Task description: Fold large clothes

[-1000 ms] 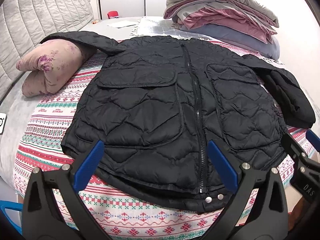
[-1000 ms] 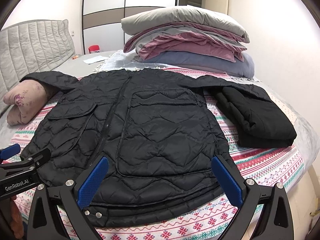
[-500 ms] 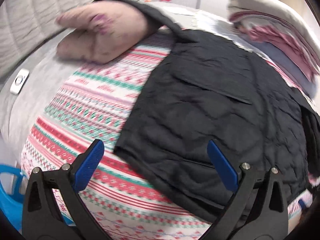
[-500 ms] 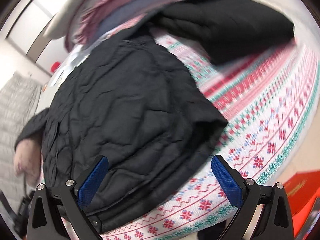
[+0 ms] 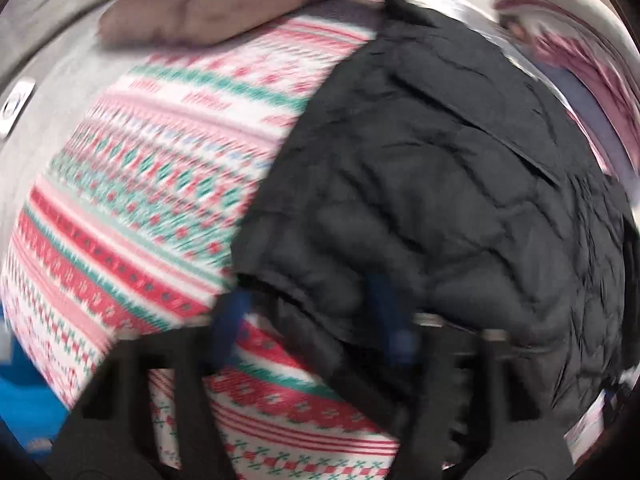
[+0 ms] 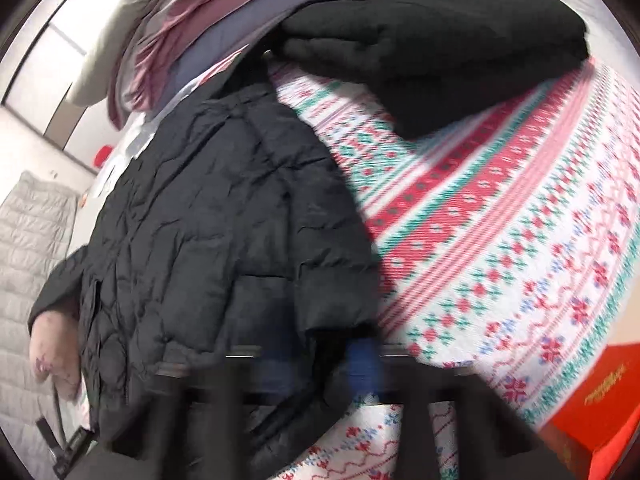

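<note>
One jacket (image 5: 440, 208), two grippers: its hem corners are being pinched, left gripper (image 5: 308, 320) and right gripper (image 6: 316, 364) just closing; no writing is legible.

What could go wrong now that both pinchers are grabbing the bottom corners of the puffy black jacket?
1. The left gripper has just been closing on a bottom corner of the black jacket; a shallow bite on puffy fabric might slip when lifted.
2. The right gripper has closed on the other corner and may pinch only the top layer.
3. Its sleeve lies under the folded black garment, which could get dragged along.
</note>
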The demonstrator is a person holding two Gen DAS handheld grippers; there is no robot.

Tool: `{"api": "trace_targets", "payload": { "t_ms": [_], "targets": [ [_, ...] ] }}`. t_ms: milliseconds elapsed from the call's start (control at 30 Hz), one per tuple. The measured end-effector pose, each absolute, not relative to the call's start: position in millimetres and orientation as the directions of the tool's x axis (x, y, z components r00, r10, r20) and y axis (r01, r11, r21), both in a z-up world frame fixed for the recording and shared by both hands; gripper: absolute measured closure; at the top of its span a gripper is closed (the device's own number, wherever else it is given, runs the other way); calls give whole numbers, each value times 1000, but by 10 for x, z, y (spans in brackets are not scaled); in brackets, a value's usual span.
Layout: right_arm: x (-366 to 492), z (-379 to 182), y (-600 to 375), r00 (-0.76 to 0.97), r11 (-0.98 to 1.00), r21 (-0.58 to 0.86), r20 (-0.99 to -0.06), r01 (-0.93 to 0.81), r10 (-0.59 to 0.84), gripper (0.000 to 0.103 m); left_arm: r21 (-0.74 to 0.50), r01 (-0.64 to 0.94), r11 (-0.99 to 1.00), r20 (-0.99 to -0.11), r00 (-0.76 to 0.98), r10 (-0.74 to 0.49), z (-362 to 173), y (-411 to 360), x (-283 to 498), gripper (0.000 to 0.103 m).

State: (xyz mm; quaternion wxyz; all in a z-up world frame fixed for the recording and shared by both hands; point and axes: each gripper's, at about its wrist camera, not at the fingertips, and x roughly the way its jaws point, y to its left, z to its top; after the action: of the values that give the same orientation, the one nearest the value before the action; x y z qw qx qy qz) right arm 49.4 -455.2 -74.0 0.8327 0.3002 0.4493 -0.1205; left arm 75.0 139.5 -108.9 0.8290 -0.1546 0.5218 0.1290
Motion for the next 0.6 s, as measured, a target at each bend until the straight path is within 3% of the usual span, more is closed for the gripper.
{"api": "trace_targets", "payload": {
  "t_ms": [200,400,467,600],
  "targets": [
    [417,-441,-4474,588,802,187,-774,568,-236,97,-168,-351,921,-891,454,10,-1120,1233,847,86],
    [371,-503,-4501,571,787,198,-790,585,-225,98,-131,-337,932,-884,465,44,-1047,1259,766,86],
    [302,-490,-4538,592,773,252,-783,582,-191,97,-154,-364,919,-886,462,35,-993,1354,733,78],
    [286,-481,-4632,613,713,362,-780,601,-121,93,-265,-520,812,-886,463,8,-947,1653,660,48]
  ]
}}
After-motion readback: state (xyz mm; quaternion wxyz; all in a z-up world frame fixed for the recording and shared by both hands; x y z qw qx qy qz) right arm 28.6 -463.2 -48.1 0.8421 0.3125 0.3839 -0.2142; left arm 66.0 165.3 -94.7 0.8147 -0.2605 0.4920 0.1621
